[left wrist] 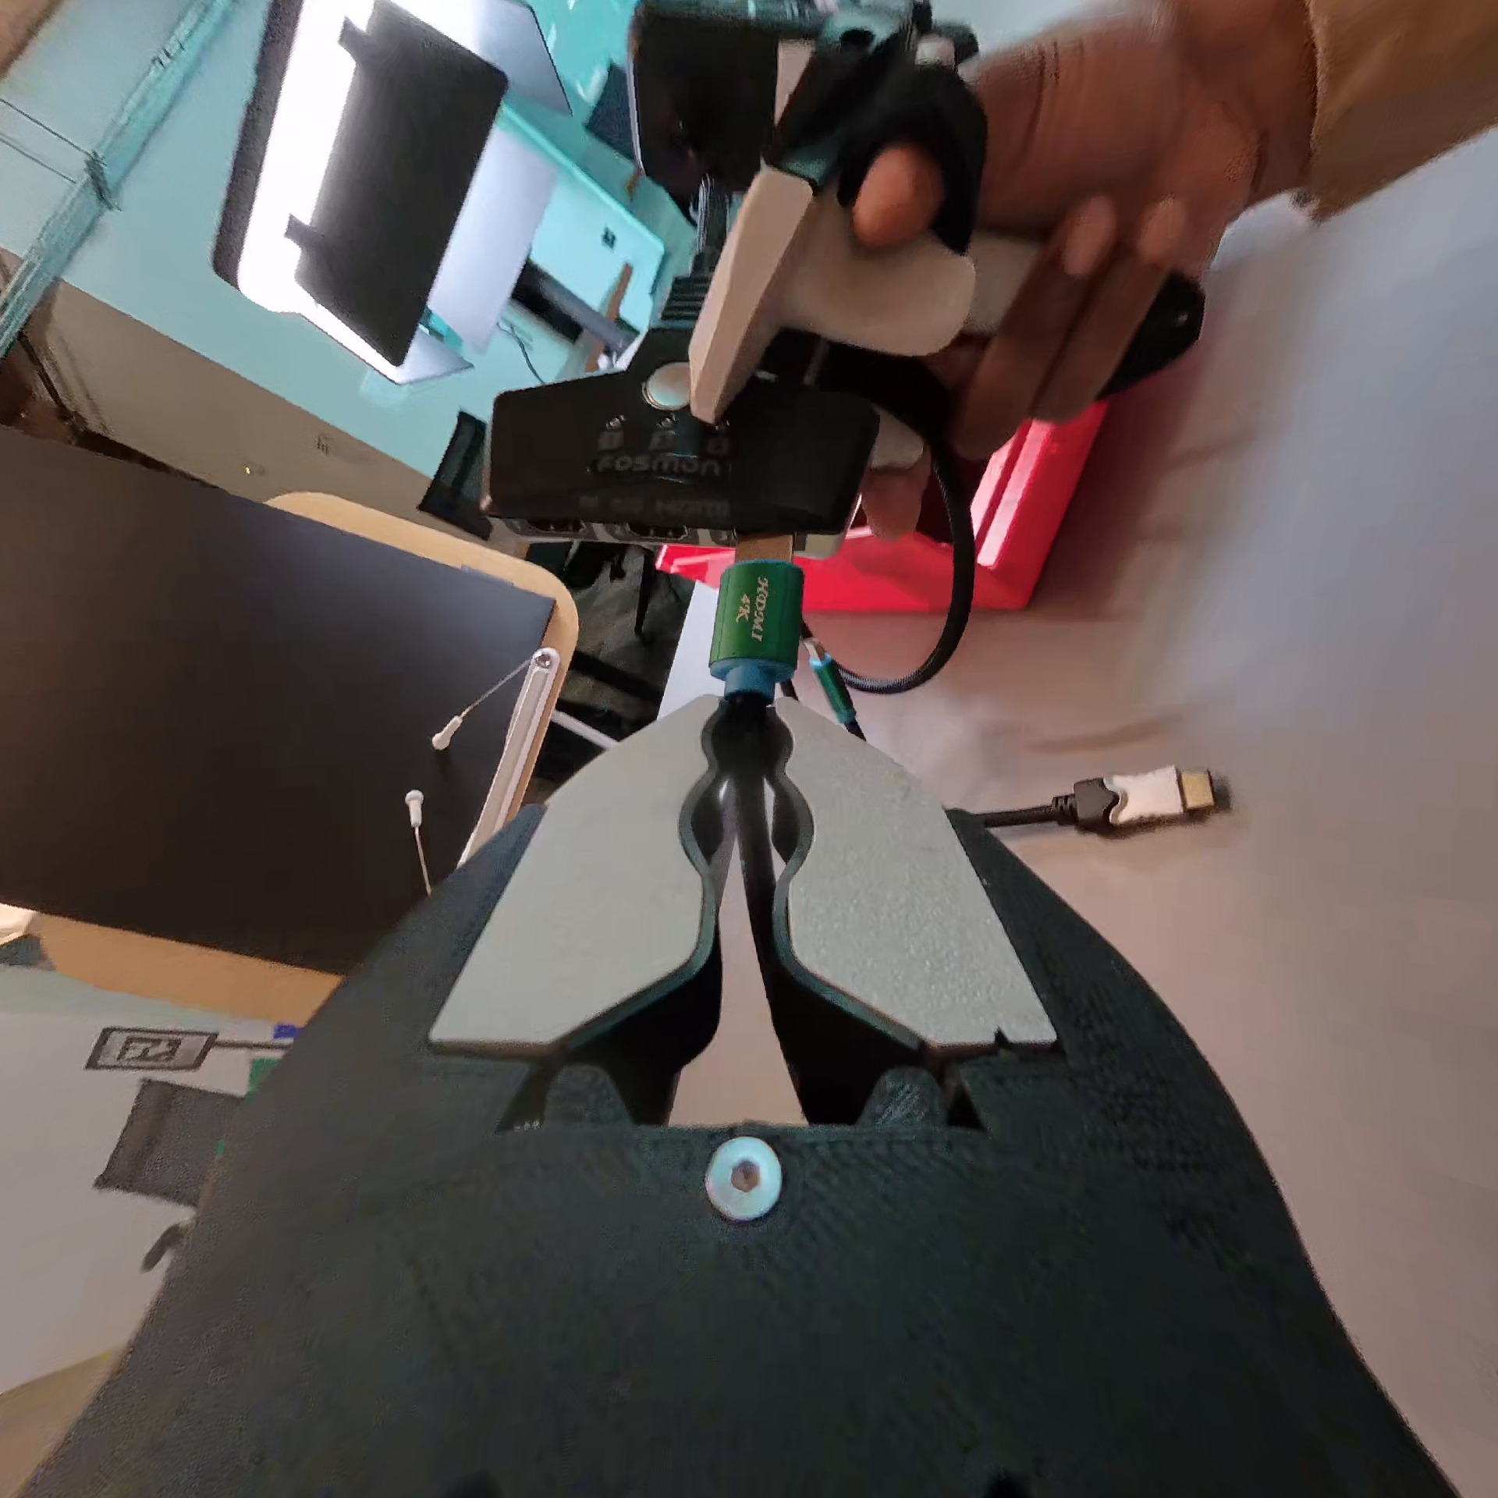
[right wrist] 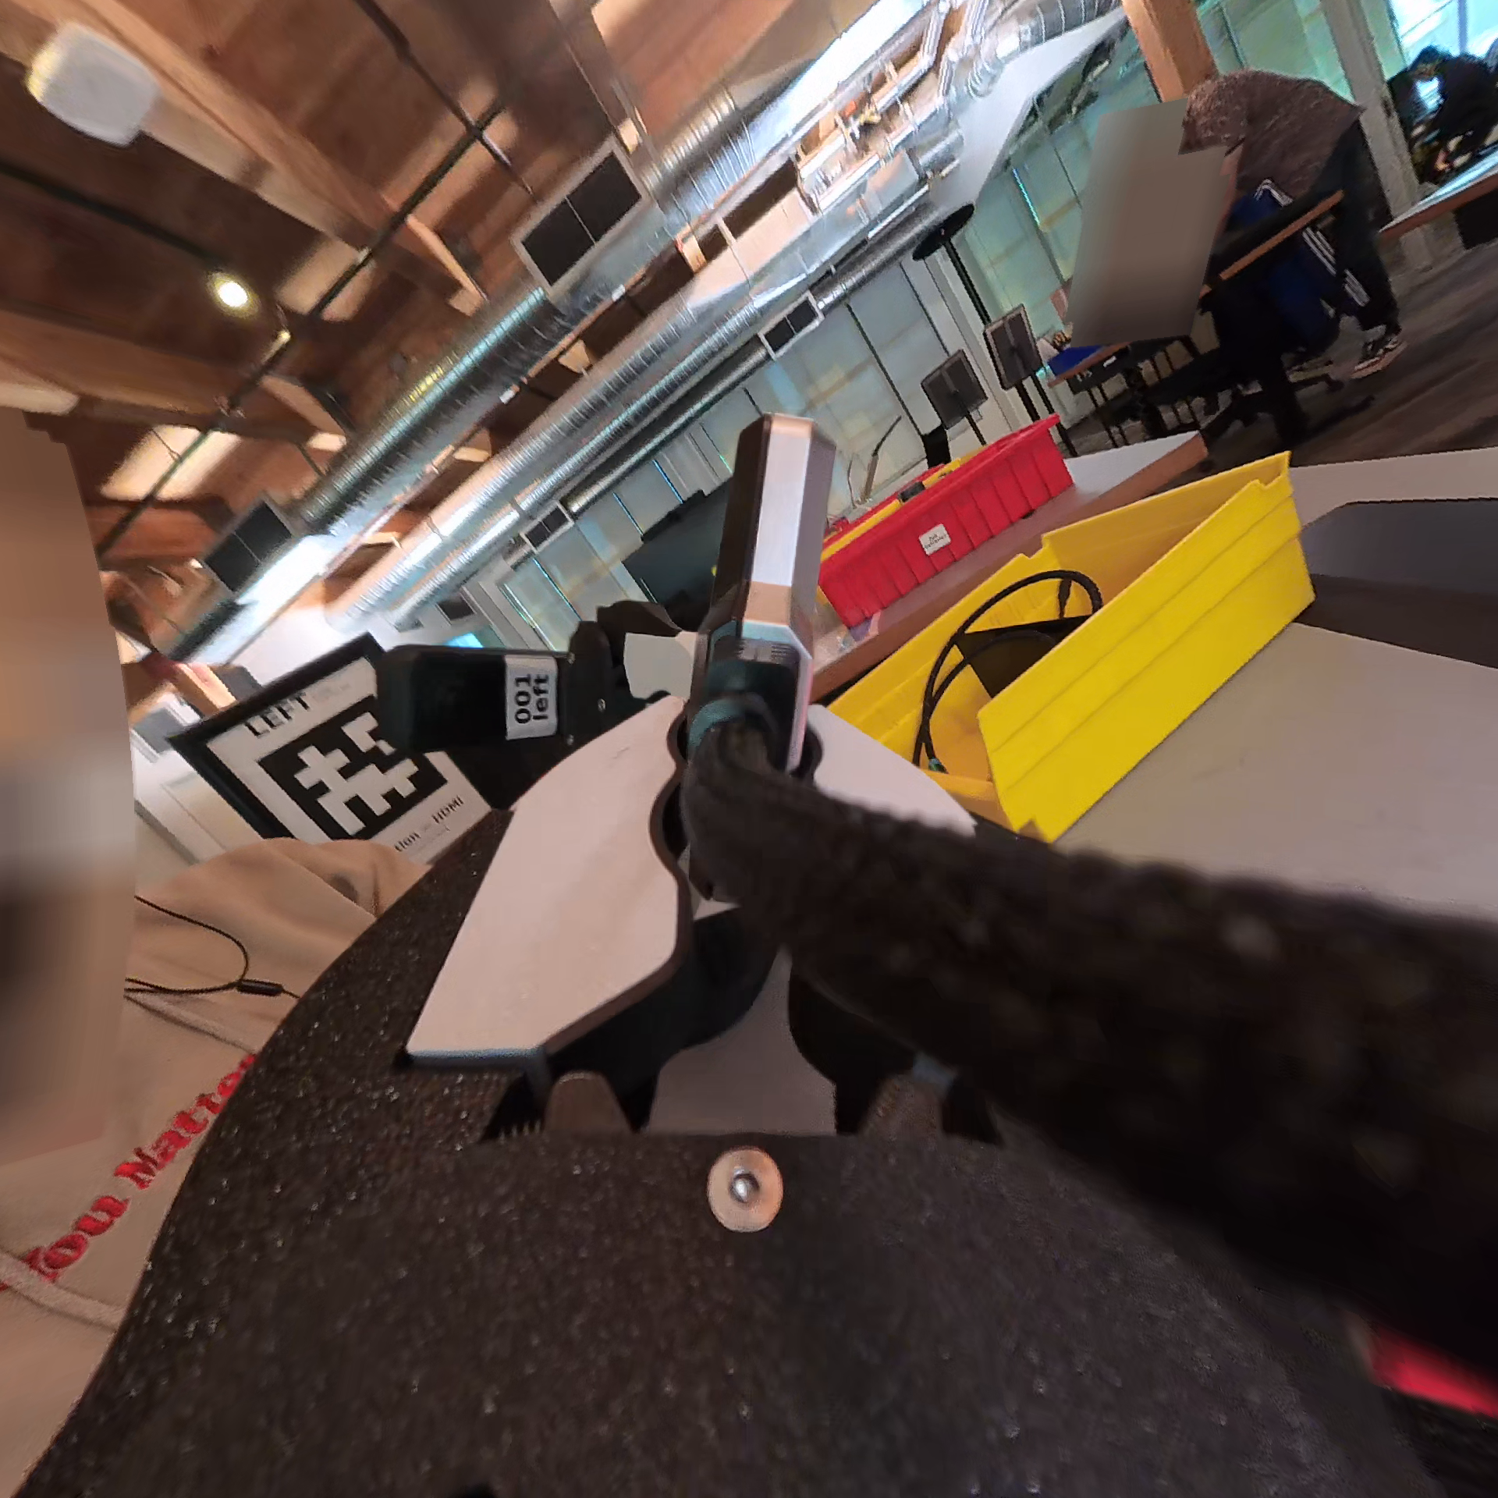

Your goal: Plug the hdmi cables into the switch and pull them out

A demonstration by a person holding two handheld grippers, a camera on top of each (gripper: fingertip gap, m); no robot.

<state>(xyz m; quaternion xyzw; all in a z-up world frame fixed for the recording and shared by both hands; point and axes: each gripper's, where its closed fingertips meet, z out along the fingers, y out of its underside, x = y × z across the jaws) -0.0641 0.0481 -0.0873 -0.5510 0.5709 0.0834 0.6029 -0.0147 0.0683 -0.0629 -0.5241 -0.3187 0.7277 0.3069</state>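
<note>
The left tongs (left wrist: 750, 713) are closed on the black cable just behind a green HDMI plug (left wrist: 755, 620), which points away from the camera. The plug's gold tip sits at the rightmost port on the front edge of the black switch (left wrist: 681, 462); how deep it is seated cannot be told. The switch is held in the air, above the counter, by the right tongs (left wrist: 713, 405), one pale finger lying across its top. A bare hand (left wrist: 1078, 211) grips the handle of those tongs.

Below lies a pale grey counter (left wrist: 1216, 1013), where a second HDMI cable (left wrist: 1135, 798) with a silver and gold plug lies loose, well apart from the switch. A red bin (left wrist: 1005, 527) stands behind the switch. Beyond the counter's edge is a dark board on a wooden surface.

The right wrist view sees the switch (right wrist: 770, 551) edge-on, upright between the right tongs (right wrist: 742, 742), which are clamped on its lower end where a thick braided cable (right wrist: 1013, 908) leaves it. Only this view shows a yellow bin (right wrist: 1135, 640) holding black cable, a wooden ceiling with silver ducts, and a person seated far off.
</note>
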